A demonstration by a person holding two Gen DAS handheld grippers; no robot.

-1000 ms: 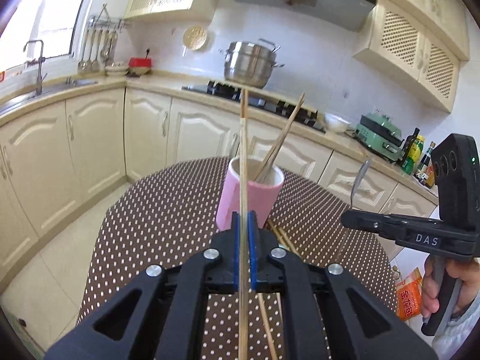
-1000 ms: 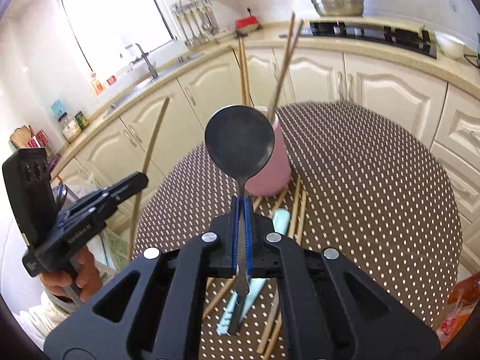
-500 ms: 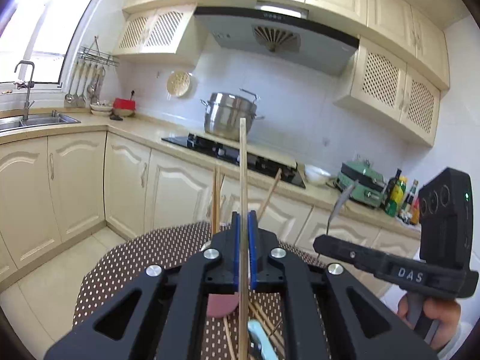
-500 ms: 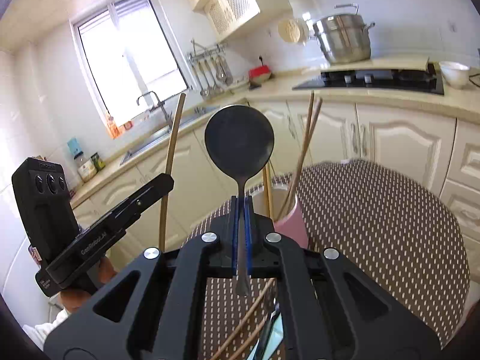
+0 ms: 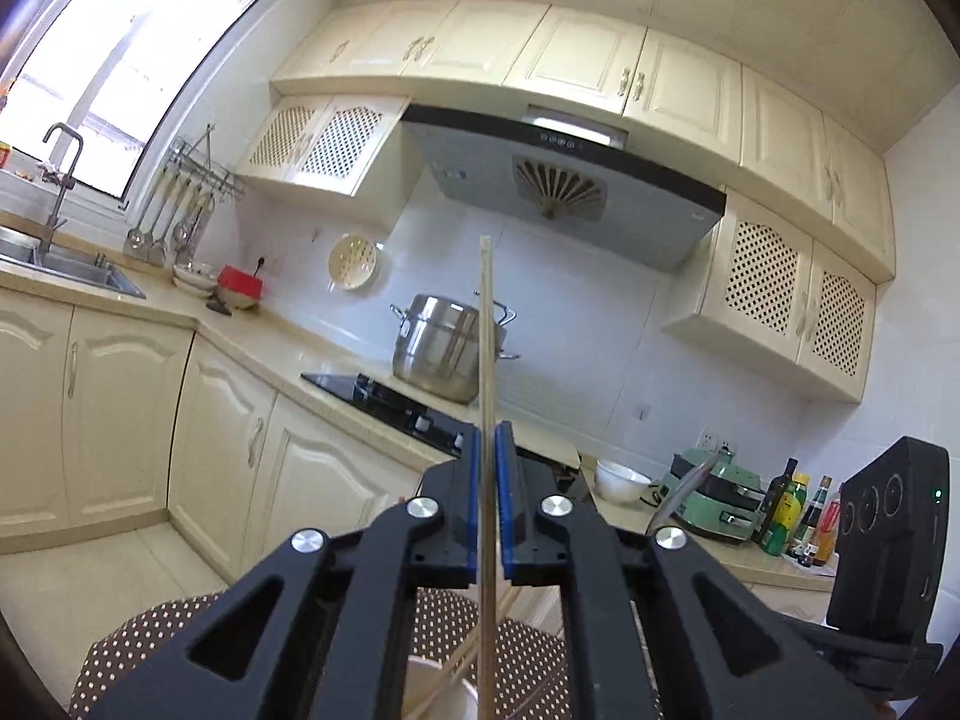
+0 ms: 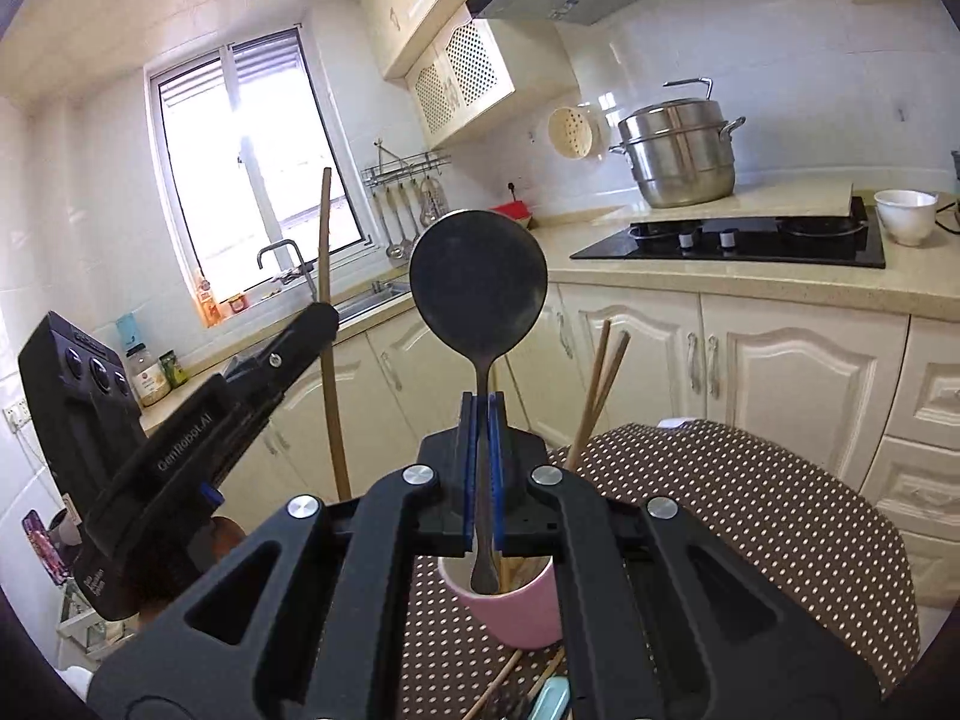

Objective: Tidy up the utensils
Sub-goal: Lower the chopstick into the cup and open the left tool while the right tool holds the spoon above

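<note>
Above the pink cup (image 6: 510,606), the left gripper (image 5: 487,468) clamps an upright chopstick (image 5: 486,330) between closed pads; the right gripper (image 6: 478,420) pinches the spoon (image 6: 478,282) handle, bowl upward.

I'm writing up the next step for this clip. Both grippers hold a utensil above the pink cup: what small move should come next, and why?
Probably lower the right gripper so the spoon slides into the pink cup. Its handle tip already hangs just over the cup's mouth, beside chopsticks standing inside. The left gripper is shut on a chopstick and can follow.
</note>
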